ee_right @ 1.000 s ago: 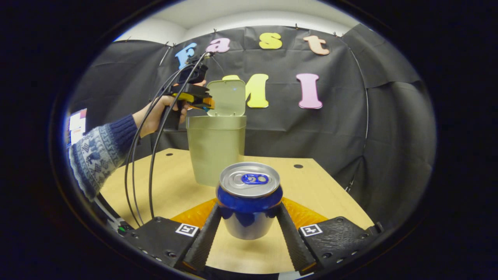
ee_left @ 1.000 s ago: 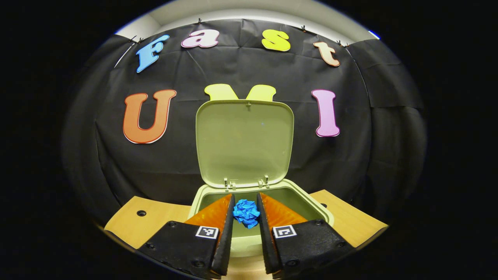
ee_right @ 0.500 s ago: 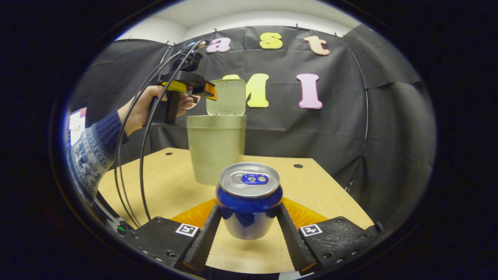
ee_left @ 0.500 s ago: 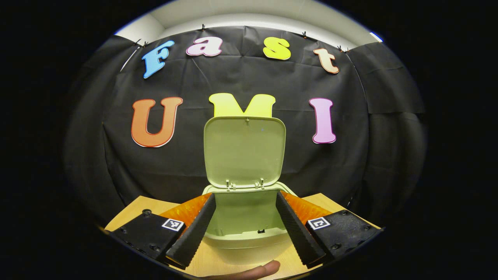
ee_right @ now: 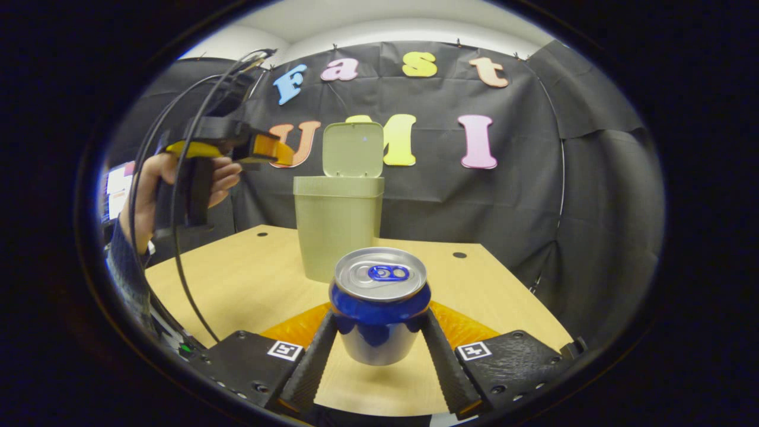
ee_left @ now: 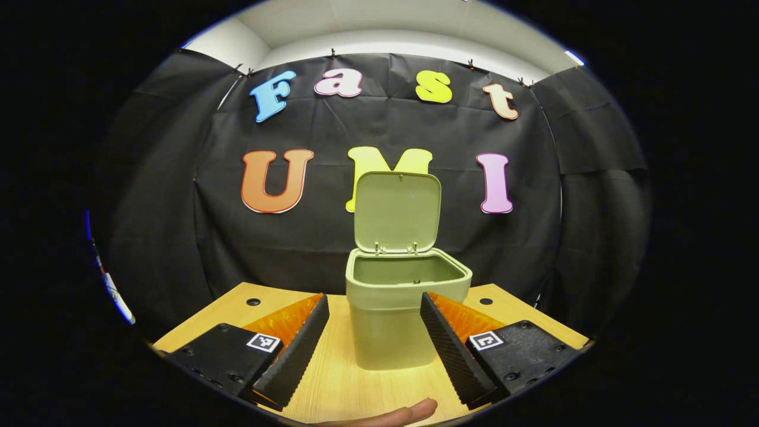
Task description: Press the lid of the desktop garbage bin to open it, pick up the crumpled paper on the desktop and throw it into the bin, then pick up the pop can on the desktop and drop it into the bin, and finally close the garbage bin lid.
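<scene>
Left gripper view: the left gripper [ee_left: 375, 344] is held above the wooden table [ee_left: 332, 385], its jaws spread wide with nothing between them. Straight ahead stands the garbage bin [ee_left: 391, 320], upright on the table, framed by the two fingers but well beyond their tips. Its lid [ee_left: 397, 210] is swung up, hinged at the back rim and standing nearly vertical. The inside of the bin is partly visible; its contents cannot be made out. A fingertip [ee_left: 409, 412] of the person shows at the bottom edge.

Right gripper view: the right gripper [ee_right: 379, 341] has its jaws pressed on both sides of the pop can [ee_right: 379, 311], a blue can with a silver top, held upright; the can's base appears clear of the table [ee_right: 249, 284]. Beyond it the garbage bin [ee_right: 338, 231] stands open, lid [ee_right: 354, 149] raised. To its upper left a hand [ee_right: 172, 193] holds the left gripper [ee_right: 270, 148] in the air, beside and slightly above the bin's rim, cables trailing down.
</scene>
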`<state>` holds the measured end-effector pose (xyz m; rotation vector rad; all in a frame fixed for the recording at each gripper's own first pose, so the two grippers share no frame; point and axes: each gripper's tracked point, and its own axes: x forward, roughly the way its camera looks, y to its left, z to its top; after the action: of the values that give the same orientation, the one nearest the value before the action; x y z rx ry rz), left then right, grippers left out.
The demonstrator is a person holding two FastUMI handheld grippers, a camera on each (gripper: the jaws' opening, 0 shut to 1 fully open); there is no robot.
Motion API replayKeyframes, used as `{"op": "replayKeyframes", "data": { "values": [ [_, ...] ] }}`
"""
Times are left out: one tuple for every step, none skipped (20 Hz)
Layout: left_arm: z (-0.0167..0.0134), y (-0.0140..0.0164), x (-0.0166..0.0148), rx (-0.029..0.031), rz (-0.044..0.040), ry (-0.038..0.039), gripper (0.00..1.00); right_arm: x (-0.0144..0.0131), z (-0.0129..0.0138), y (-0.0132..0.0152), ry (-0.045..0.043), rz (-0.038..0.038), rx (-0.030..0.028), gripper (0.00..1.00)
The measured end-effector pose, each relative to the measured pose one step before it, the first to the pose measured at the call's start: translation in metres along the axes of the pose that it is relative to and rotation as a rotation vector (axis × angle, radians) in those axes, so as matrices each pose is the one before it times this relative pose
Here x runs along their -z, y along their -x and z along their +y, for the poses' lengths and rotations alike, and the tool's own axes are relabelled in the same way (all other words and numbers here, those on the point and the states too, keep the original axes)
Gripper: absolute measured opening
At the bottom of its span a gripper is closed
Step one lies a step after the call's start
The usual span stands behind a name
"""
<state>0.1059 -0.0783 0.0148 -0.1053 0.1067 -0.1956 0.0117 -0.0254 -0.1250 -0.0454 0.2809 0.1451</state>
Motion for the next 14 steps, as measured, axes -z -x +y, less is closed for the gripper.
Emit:
{"op": "replayKeyframes", "data": {
  "values": [
    [0.00452, 0.00974, 0.00721, -0.0051, -0.00028, 0.00188, 0.99, 0.00153, 0.00324, 0.00039, -0.00011, -0.0009, -0.00358, 0.79],
    [0.00667, 0.00844, 0.00885, -0.01249, 0.00424, 0.00587, 0.99, 0.00217, 0.00222, -0.00007, 0.00083, 0.0055, -0.002, 0.79],
    [0.00445, 0.00838, 0.00737, -0.00021, 0.00536, -0.00944, 0.99, 0.00193, 0.00136, -0.00081, 0.00245, 0.00608, -0.00067, 0.79],
    [0.00467, 0.00849, 0.00525, -0.01403, 0.00951, -0.00786, 0.99, 0.00091, 0.001, 0.00047, 0.00248, 0.00301, 0.0008, 0.79],
    [0.0068, 0.00926, 0.0064, -0.01825, 0.00746, -0.01505, 0.99, 0.002, 0.00045, 0.00017, 0.0015, 0.00324, 0.00246, 0.79],
    [0.00607, 0.00838, 0.00114, -0.01942, -0.00761, -0.01767, 0.99, 0.0011, 0.00069, -0.0008, -0.00058, 0.00296, 0.00099, 0.8],
    [0.00617, 0.00801, 0.00021, -0.02092, -0.01852, -0.01086, 0.99, 0.00159, 0.00172, -0.00047, -0.00081, 0.00376, 0.00002, 0.8],
    [0.00348, 0.00606, 0.00132, -0.01104, -0.00883, -0.00859, 0.99, 0.00009, 0.00166, -0.00074, 0.0004, 0.00418, 0.0014, 0.79],
    [0.0032, 0.00578, 0.00349, -0.00568, 0.00005, 0.00286, 0.99, -0.00076, 0.00106, -0.00022, 0.00274, 0.00296, 0.00346, 0.79],
    [0.00016, 0.00468, 0.00457, 0.00355, 0.00247, 0.00626, 0.99, -0.00323, 0.00184, 0.00032, 0.00429, -0.00168, 0.00382, 0.8],
    [0.00041, 0.00502, 0.00263, 0.00788, -0.00152, 0.0082, 0.99, -0.00617, 0.00256, 0.00047, 0.00505, -0.00649, 0.00098, 0.8],
    [0.003, 0.00332, 0.00204, 0.0012, -0.0009, 0.00489, 1.0, -0.00866, 0.00313, 0.00086, 0.0038, -0.01202, -0.00055, 0.8],
    [0.00426, 0.00216, 0.00263, -0.00135, 0.0005, 0.00095, 0.99, -0.00989, 0.00288, 0.0003, 0.00859, -0.0142, -0.00219, 0.8],
    [0.00216, 0.00163, 0.00136, 0.00311, 0.00187, 0.0026, 0.99, -0.01089, 0.00373, -0.00015, 0.0103, -0.01021, -0.00189, 0.8]
  ]
}}
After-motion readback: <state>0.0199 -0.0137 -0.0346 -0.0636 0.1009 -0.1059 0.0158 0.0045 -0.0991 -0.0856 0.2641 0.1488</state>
